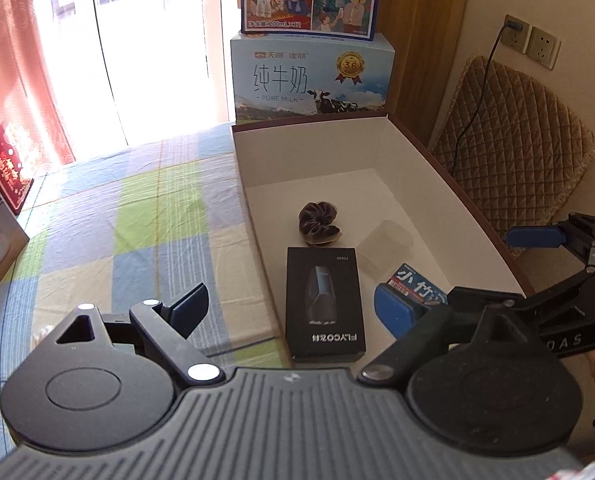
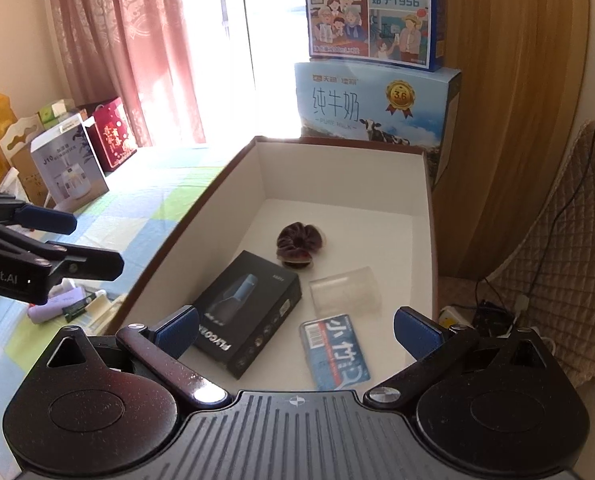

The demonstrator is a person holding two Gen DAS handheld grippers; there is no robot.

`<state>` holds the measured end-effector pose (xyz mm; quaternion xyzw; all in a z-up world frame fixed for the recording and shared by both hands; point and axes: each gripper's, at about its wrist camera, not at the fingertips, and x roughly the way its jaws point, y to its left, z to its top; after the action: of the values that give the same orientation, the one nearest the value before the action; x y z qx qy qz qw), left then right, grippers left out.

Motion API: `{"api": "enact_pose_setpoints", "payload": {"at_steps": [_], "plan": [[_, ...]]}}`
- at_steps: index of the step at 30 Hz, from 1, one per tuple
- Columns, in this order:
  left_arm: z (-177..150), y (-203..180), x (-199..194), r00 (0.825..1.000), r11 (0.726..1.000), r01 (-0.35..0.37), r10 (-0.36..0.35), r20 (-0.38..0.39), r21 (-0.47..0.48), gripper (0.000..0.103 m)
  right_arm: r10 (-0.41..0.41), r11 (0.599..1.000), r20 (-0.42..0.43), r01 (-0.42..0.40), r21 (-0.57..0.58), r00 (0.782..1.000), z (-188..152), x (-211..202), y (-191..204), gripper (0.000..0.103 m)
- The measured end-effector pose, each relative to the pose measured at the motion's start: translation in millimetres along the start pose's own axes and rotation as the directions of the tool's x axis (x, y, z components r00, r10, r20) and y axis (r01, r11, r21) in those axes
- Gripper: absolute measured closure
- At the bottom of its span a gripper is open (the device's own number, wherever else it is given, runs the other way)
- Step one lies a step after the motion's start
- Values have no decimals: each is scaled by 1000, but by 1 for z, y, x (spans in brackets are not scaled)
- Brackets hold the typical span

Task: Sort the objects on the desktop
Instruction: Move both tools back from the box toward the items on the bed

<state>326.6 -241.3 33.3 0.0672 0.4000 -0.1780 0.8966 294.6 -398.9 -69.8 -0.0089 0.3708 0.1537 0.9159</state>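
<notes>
Leftovers first: a purple tube and a small green pack lie side by side on the bench, outside the box. The tube's long axis seems to run roughly eight to two o'clock in the right wrist view. They sit out at nine o'clock from the right jaws, which gape wide and empty over the black carton, already boxed. The left jaws hang just above those leftovers, spread wide, nothing between them. So the left hand looks the nearer one; I'd say it drops back toward six o'clock and lines up across that tube.
</notes>
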Motion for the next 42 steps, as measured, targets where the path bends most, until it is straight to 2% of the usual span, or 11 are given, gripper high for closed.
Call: {"api": "enact_pose_setpoints", "payload": {"at_steps": [9,23,32,42], "plan": [[-34,12,-34,1000,1000,1,0,4,-25,14,14,1000,12,-14,22,1000,-17,-21,28,2],[-85,56,-73,998,995,-63,61,-25,-76,14,79,997,-34,-79,22,996,-44,-29,81,2],[-111,89,-86,994,989,-89,81,-67,-118,14,120,993,-82,-118,33,989,-56,-17,116,2],[-139,135,-95,986,978,-134,115,-123,-157,14,196,980,-151,-197,2,969,-63,10,173,2]]}}
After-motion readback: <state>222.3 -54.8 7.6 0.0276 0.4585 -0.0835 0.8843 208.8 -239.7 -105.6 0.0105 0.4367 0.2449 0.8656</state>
